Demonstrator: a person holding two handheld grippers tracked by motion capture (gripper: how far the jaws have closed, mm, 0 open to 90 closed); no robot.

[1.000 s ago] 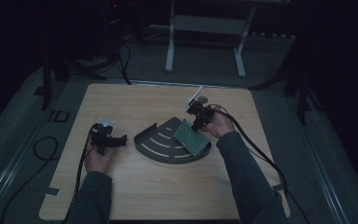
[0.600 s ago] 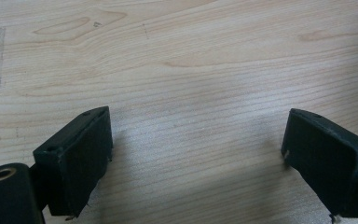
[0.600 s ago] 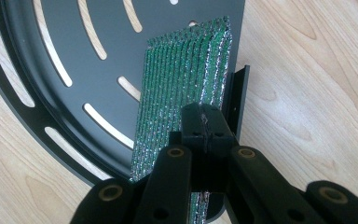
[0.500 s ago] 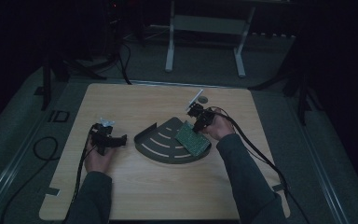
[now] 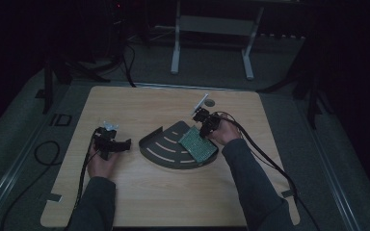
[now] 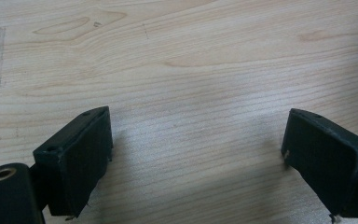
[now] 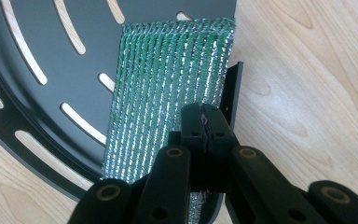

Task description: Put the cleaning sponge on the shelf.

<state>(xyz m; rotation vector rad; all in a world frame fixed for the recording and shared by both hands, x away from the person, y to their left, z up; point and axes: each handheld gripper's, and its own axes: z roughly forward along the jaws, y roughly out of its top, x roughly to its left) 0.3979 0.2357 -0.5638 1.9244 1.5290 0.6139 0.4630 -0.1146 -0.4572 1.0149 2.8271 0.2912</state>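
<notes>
Wooden table (image 5: pixel 139 197): one tray (image 5: pixel 166 149), one circuit board (image 5: pixel 196 143)

Bare table (image 5: pixel 173 192) lies open all round the slotted tray (image 5: pixel 166 151) (the one central obstacle).

A green perforated circuit board (image 5: pixel 198 144), rectangular and covered in rows of silvery solder dots, lies flat on the right part of a dark grey fan-shaped tray (image 5: pixel 166 147) with curved slots. The tray rests on the wooden table, its raised straight wall at the right. The board's right edge (image 7: pixel 223 70) lies against that wall.
</notes>
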